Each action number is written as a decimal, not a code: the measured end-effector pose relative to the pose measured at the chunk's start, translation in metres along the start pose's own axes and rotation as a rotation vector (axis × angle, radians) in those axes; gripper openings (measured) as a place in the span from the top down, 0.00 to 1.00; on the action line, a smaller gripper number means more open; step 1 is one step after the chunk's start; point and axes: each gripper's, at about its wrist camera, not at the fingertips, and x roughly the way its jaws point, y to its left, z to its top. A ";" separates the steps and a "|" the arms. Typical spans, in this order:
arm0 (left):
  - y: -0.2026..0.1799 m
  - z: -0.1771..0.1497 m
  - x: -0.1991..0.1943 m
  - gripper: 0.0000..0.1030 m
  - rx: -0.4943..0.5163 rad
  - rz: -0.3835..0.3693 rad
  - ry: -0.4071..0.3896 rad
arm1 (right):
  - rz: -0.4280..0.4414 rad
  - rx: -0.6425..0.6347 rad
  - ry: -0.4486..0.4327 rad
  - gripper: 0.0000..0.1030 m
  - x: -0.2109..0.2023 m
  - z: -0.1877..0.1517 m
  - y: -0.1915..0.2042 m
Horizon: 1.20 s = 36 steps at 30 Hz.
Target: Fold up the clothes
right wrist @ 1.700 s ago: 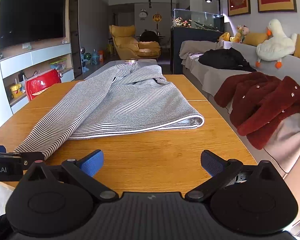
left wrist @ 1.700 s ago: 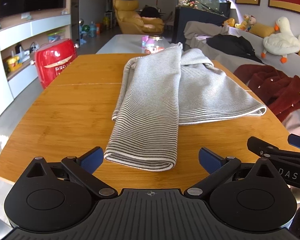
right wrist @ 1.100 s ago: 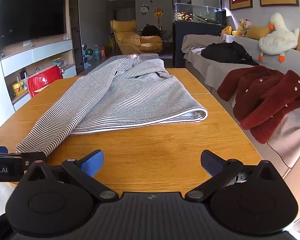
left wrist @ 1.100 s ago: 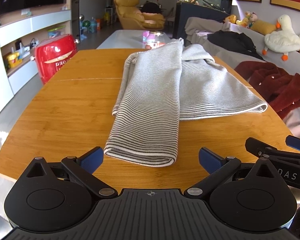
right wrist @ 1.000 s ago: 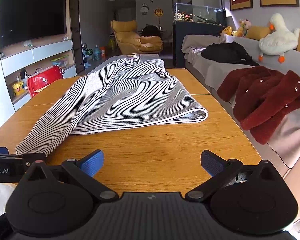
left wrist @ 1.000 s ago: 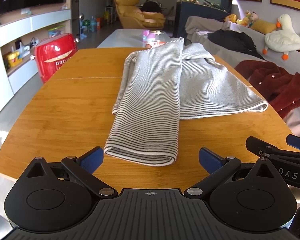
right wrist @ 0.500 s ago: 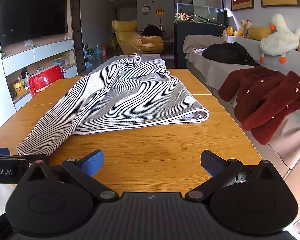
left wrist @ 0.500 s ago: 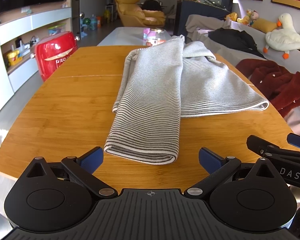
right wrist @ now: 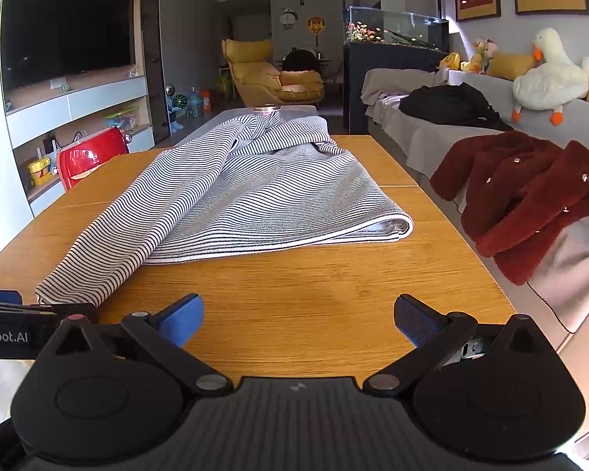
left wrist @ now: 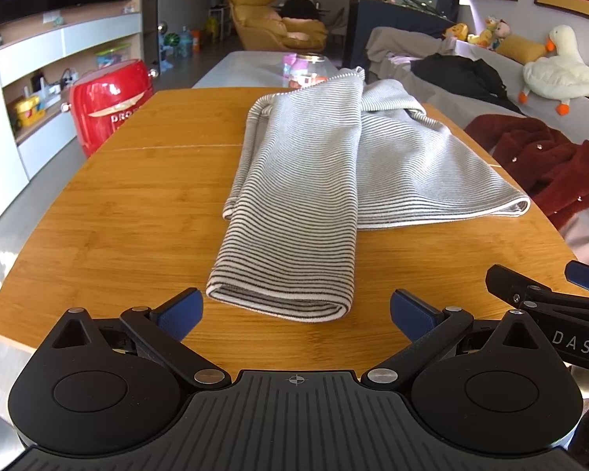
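A grey-and-white striped garment (left wrist: 326, 180) lies partly folded on the wooden table (left wrist: 137, 204), one long folded strip reaching toward the near edge. My left gripper (left wrist: 296, 310) is open, just short of that strip's near end, nothing between its fingers. In the right wrist view the same striped garment (right wrist: 255, 188) spreads across the table (right wrist: 314, 294). My right gripper (right wrist: 298, 320) is open over bare wood at the near edge, right of the strip's end. The right gripper's tip (left wrist: 546, 294) shows at the lower right of the left wrist view.
A dark red fuzzy coat (right wrist: 530, 196) lies on the grey sofa (right wrist: 569, 259) right of the table. A red appliance (left wrist: 110, 106) stands left of the table. A glass jar (left wrist: 306, 70) sits behind the table's far end. A white plush duck (right wrist: 546, 74) rests on the sofa back.
Both grippers have risen and tilted slightly; the garment sits a little lower in view. Both stay open and the garment has not moved.
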 end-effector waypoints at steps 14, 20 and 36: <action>0.002 0.000 0.001 0.00 -0.011 0.002 0.011 | 0.008 -0.001 0.010 0.00 0.001 0.001 -0.003; 0.002 0.000 0.000 0.00 -0.013 0.001 0.010 | 0.009 -0.002 0.010 0.00 0.002 0.001 -0.002; 0.002 0.001 0.002 0.00 -0.004 -0.004 0.014 | 0.009 0.003 0.027 0.00 0.005 -0.001 -0.004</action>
